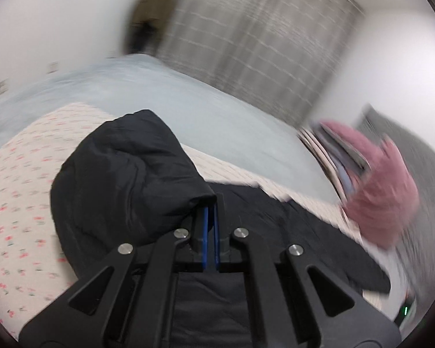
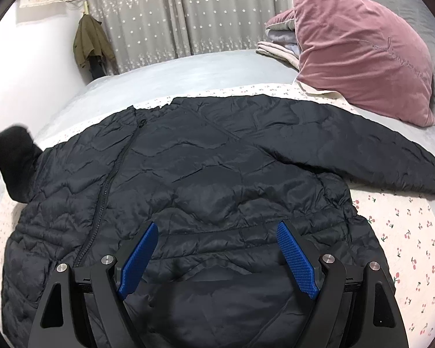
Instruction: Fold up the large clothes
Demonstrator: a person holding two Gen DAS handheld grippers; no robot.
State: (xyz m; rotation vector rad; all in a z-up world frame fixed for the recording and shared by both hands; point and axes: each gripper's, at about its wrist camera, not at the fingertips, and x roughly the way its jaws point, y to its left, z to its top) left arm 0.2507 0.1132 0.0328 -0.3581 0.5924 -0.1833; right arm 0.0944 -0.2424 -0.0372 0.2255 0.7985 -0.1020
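Black quilted jacket (image 2: 206, 174), spread unfolded on bed (image 2: 188, 69): one sleeve (image 1: 124, 174) pinched in left gripper (image 1: 210, 211), right gripper (image 2: 217, 258) held wide, folding barely begun.

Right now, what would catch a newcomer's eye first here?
A black jacket spread across the bed fills the right wrist view, one sleeve stretched toward a pink pillow. The left gripper is shut on the other sleeve, lifted; the right gripper hangs open above the jacket.
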